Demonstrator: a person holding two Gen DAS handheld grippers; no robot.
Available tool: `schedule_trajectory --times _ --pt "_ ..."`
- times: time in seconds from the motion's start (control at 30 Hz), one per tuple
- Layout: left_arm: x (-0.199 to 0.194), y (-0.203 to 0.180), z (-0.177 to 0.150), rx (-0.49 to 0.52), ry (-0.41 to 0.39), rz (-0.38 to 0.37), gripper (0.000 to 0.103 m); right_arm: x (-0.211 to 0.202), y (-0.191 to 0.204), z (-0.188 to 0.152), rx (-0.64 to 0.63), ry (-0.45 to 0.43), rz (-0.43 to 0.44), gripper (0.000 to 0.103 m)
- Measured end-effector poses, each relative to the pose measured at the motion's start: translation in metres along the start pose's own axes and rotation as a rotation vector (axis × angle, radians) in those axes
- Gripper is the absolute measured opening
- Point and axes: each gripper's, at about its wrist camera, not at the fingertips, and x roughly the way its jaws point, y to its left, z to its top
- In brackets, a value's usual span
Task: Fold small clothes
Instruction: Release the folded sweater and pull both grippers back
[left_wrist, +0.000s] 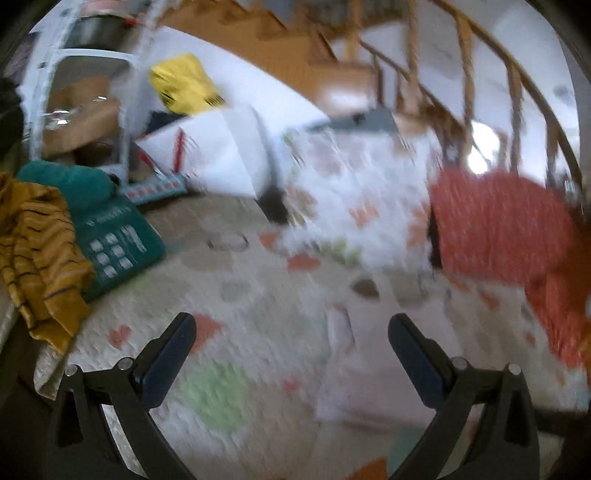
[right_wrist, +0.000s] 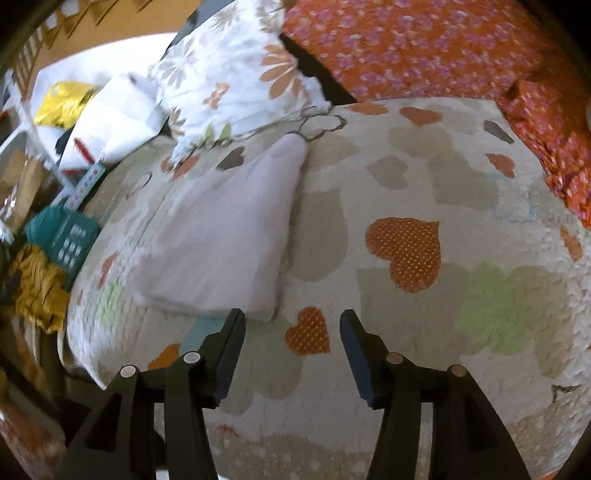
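A pale pink folded garment (right_wrist: 221, 236) lies flat on the heart-patterned quilt (right_wrist: 424, 177), its near edge just beyond my right gripper's left finger. In the blurred left wrist view the same garment (left_wrist: 373, 354) shows ahead, towards the right finger. My left gripper (left_wrist: 291, 325) stands wide open over the quilt (left_wrist: 236, 295) with nothing between its fingers. My right gripper (right_wrist: 291, 321) is open too, hanging above an orange heart patch, empty. At the bed's left edge lie a teal garment (left_wrist: 110, 229) and a mustard striped garment (left_wrist: 40, 251).
A flowered white pillow (right_wrist: 229, 74) and an orange floral pillow (right_wrist: 417, 44) lie at the head of the bed. White bags (left_wrist: 221, 155) and a yellow bag (left_wrist: 184, 83) pile up beside it. A wooden stair railing (left_wrist: 461, 74) and a shelf (left_wrist: 81, 103) stand behind.
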Motion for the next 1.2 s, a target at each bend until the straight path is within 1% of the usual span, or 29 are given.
schedule_trajectory --times 0.07,0.1,0.2,0.27,0.37,0.5,0.6,0.73,0.8,0.87,1.0,1.2 --pt "0.012 -0.010 -0.009 0.052 0.048 -0.005 0.103 0.010 -0.003 -0.005 0.017 0.017 -0.027 0.059" --pt "0.019 -0.015 -0.013 0.073 0.074 -0.011 0.103 0.018 -0.006 -0.007 0.032 0.039 -0.040 0.059" --pt "0.028 -0.023 -0.024 0.086 0.116 -0.026 0.103 0.025 -0.012 -0.010 0.060 0.058 -0.030 0.059" --pt "0.033 -0.026 -0.029 0.093 0.136 -0.031 0.103 0.024 -0.012 -0.010 0.046 0.043 -0.050 0.060" --pt "0.042 -0.031 -0.036 0.109 0.171 -0.033 0.103 0.022 -0.008 -0.012 0.016 0.021 -0.086 0.066" --pt "0.056 -0.033 -0.045 0.116 0.249 -0.046 0.103 0.026 -0.001 -0.015 -0.012 0.031 -0.094 0.066" --pt "0.063 -0.033 -0.050 0.112 0.291 -0.046 0.103 0.030 0.011 -0.021 -0.060 0.040 -0.114 0.066" --pt "0.068 -0.034 -0.054 0.130 0.315 -0.024 0.103 0.032 0.025 -0.026 -0.123 0.031 -0.141 0.066" --pt "0.073 -0.033 -0.056 0.123 0.340 -0.023 0.103 0.033 0.030 -0.027 -0.143 0.021 -0.156 0.066" --pt "0.077 -0.031 -0.060 0.114 0.364 -0.017 0.103 0.034 0.033 -0.027 -0.148 0.023 -0.154 0.066" --pt "0.081 -0.030 -0.065 0.123 0.385 0.005 0.103 0.038 0.035 -0.027 -0.152 0.033 -0.156 0.067" --pt "0.086 -0.030 -0.071 0.134 0.422 0.004 0.103 0.043 0.039 -0.029 -0.169 0.044 -0.172 0.067"
